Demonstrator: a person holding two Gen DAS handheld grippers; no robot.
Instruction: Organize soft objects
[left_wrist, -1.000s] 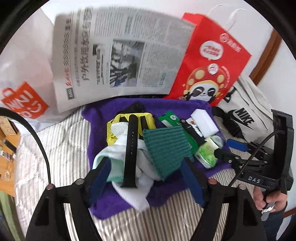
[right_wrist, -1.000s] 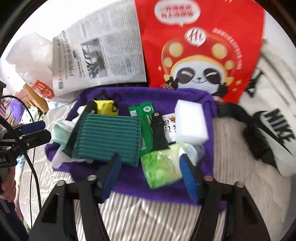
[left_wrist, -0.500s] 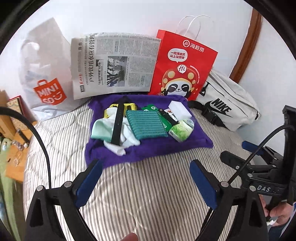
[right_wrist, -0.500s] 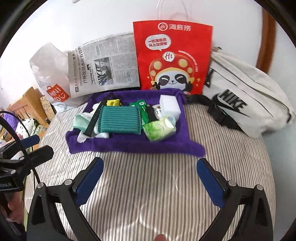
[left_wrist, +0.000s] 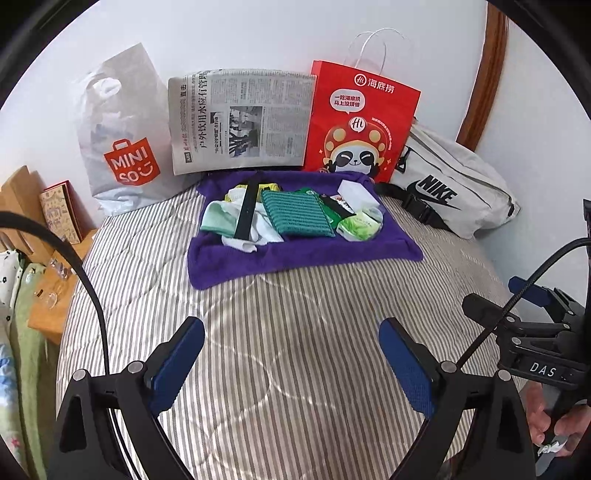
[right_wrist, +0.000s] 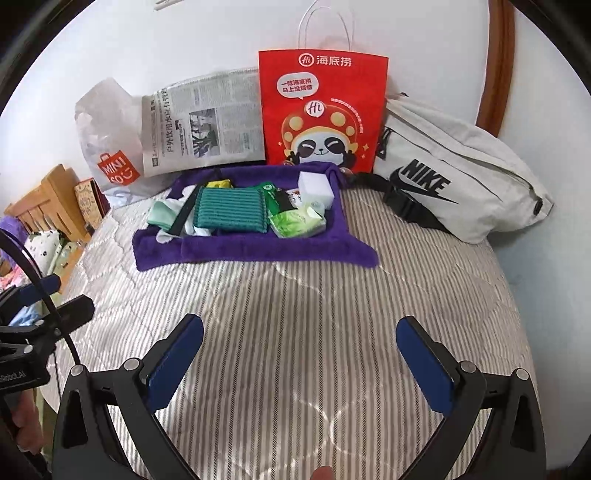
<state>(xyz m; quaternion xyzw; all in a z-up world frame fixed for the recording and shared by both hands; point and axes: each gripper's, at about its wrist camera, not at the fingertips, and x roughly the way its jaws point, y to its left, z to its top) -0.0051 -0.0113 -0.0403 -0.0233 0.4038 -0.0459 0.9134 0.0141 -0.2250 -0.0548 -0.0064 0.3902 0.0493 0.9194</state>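
A purple towel (left_wrist: 295, 254) (right_wrist: 258, 251) lies on the striped bed. On it sit a green ribbed cloth (left_wrist: 295, 218) (right_wrist: 231, 214), pale green and white cloths (left_wrist: 221, 221) with a black strap (left_wrist: 245, 214) across them, a white sponge (left_wrist: 356, 190) (right_wrist: 314, 186), a green tissue pack (left_wrist: 360, 229) (right_wrist: 297, 223) and small packets. My left gripper (left_wrist: 291, 347) is open and empty, well short of the towel. My right gripper (right_wrist: 299, 343) is open and empty too. The right gripper also shows in the left wrist view (left_wrist: 532, 325).
Against the wall stand a Miniso plastic bag (left_wrist: 122, 140), a newspaper (left_wrist: 240, 122), a red paper bag (left_wrist: 362, 118) (right_wrist: 321, 110) and a white Nike bag (left_wrist: 454, 184) (right_wrist: 454, 173). A wooden bedside stand (left_wrist: 40, 236) is at the left edge of the bed.
Both grippers have drawn back from the towel pile and their jaws have opened wider. The pile now sits far ahead of them.
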